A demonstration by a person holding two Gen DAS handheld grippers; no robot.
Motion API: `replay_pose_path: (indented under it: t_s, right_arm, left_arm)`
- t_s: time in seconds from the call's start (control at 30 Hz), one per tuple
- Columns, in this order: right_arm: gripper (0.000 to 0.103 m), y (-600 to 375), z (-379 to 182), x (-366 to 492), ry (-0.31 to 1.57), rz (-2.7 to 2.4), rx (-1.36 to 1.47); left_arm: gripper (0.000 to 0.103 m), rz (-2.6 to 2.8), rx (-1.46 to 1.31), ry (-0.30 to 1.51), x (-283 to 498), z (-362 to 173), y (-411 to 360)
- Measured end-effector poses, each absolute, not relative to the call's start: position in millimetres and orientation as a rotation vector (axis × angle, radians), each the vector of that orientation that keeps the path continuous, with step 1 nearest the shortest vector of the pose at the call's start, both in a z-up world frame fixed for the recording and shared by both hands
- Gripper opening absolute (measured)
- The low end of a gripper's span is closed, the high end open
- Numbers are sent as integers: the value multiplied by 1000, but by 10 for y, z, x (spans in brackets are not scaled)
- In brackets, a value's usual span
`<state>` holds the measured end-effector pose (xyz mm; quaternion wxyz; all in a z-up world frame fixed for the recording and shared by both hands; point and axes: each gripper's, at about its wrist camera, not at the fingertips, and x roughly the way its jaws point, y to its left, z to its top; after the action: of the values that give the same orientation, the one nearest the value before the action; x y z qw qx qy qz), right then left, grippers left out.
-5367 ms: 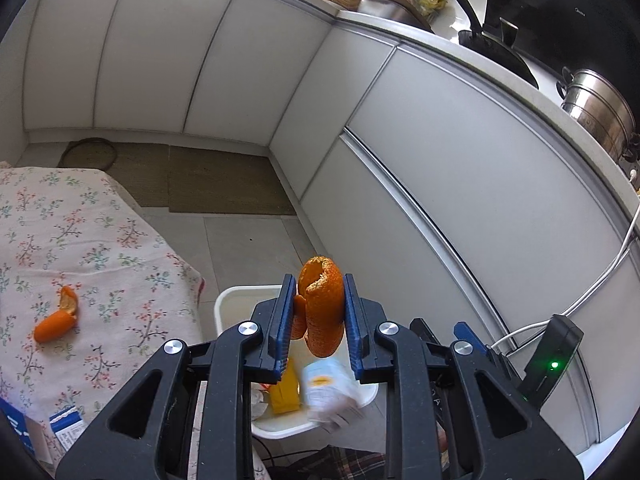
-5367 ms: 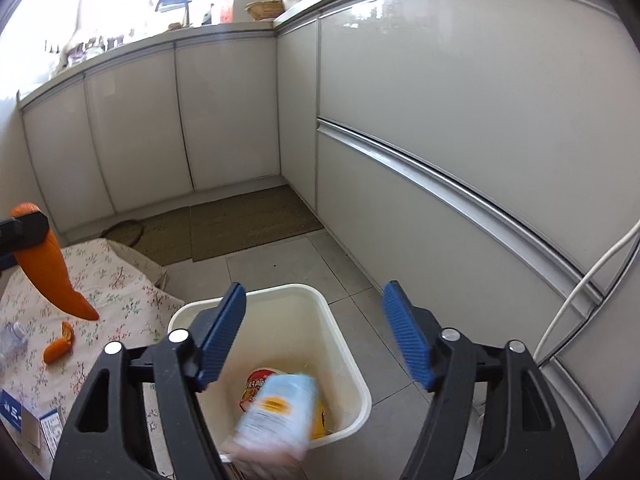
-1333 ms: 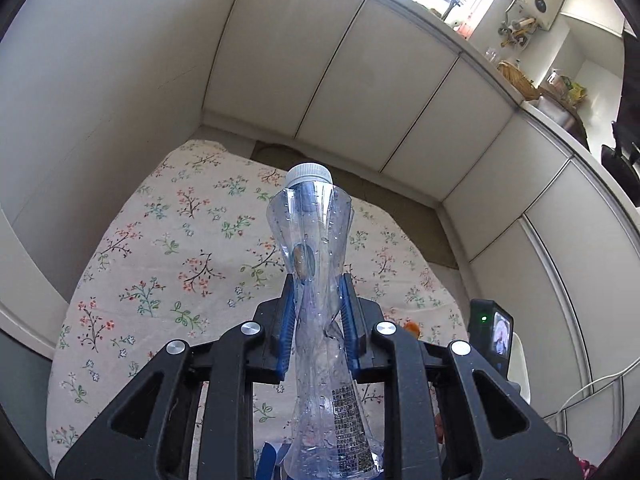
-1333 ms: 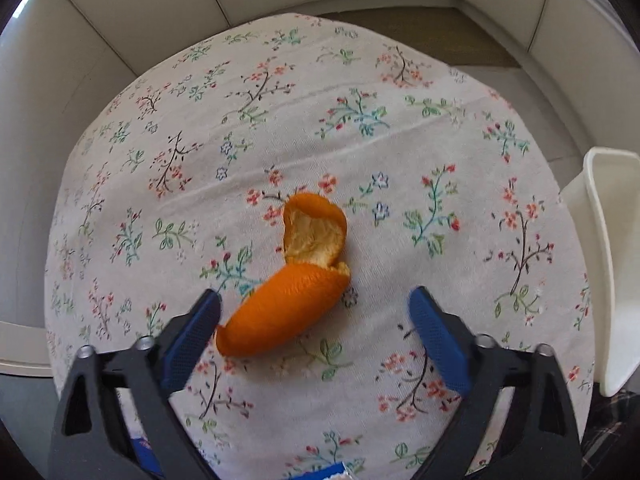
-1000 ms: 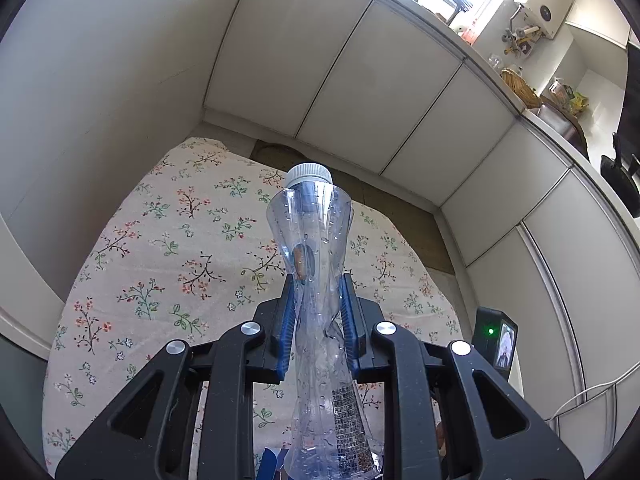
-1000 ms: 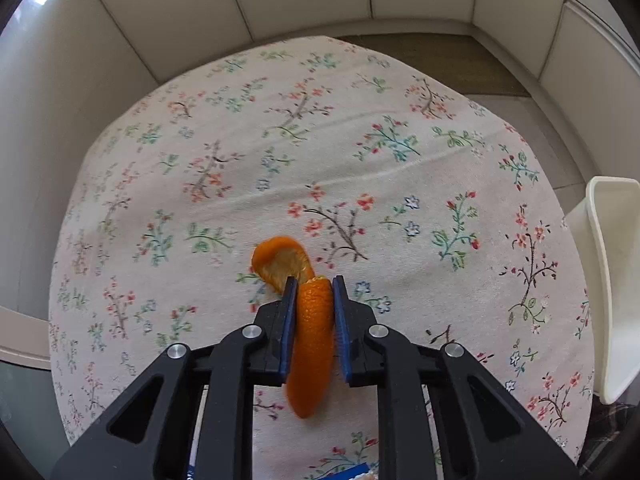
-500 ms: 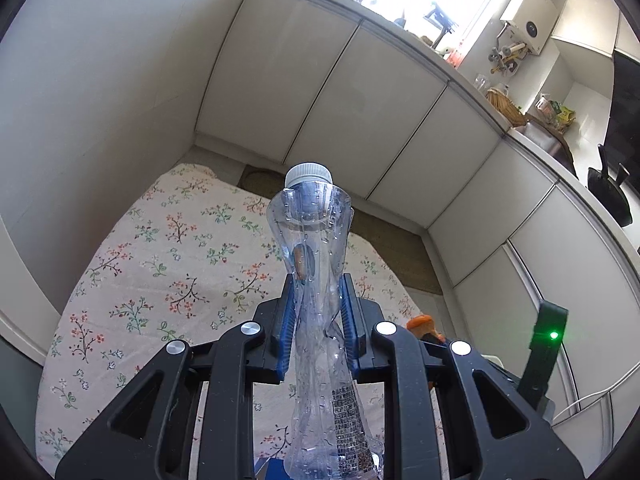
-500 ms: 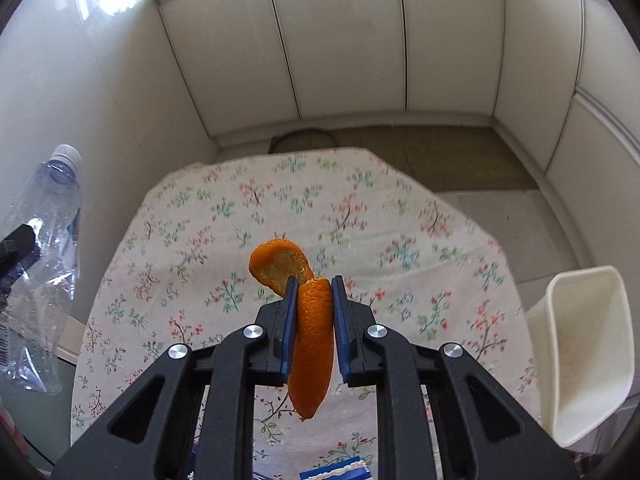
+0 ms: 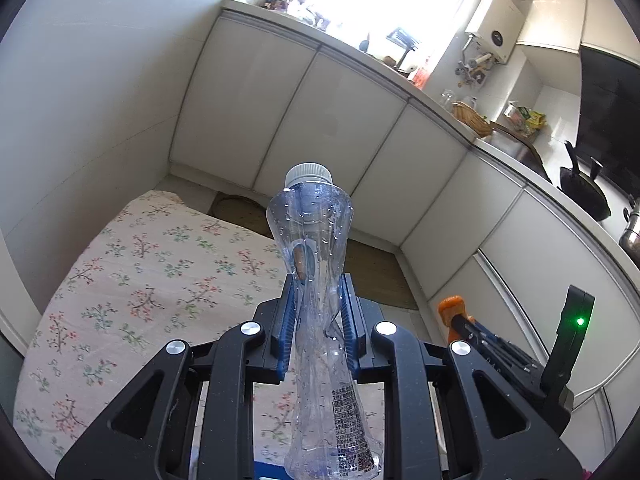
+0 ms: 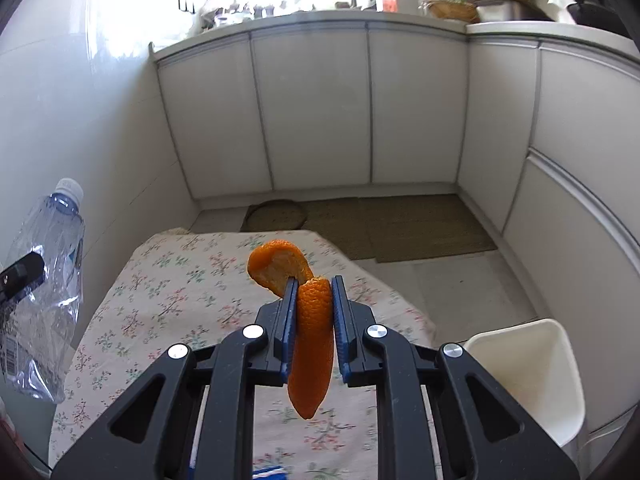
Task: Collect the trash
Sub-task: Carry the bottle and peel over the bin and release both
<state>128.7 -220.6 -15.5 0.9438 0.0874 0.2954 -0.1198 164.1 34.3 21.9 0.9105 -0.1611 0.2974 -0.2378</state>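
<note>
My left gripper (image 9: pixel 317 304) is shut on a crushed clear plastic bottle (image 9: pixel 314 248) with a white cap, held upright above the floral-cloth table (image 9: pixel 140 280). The same bottle (image 10: pixel 48 280) shows at the left edge of the right wrist view. My right gripper (image 10: pixel 314 308) is shut on a curled orange peel (image 10: pixel 310 340), lifted well above the table (image 10: pixel 180 300). In the left wrist view the peel (image 9: pixel 450 306) peeks out at the right, beside the right gripper's body. A white trash bin (image 10: pixel 528 372) stands on the floor off the table's right edge.
White kitchen cabinets (image 10: pixel 312 112) wrap around the back and right. A brown mat (image 10: pixel 400 228) lies on the tiled floor beyond the table. A blue-and-white carton (image 10: pixel 268 472) shows at the table's near edge. Pots and a basket sit on the counter (image 9: pixel 480 124).
The right gripper closed on the orange peel and lifted it off the table, tilting up toward the cabinets. The left gripper rose with the bottle, still gripped.
</note>
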Motion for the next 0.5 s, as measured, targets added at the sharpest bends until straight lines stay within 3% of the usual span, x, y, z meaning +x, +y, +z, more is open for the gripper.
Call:
replay_pose_path:
  t_s: [0.5]
  right_arm:
    - [17, -3443, -32, 563, 537, -471, 147]
  left_arm:
    - [20, -602, -296, 634, 1326, 201, -658]
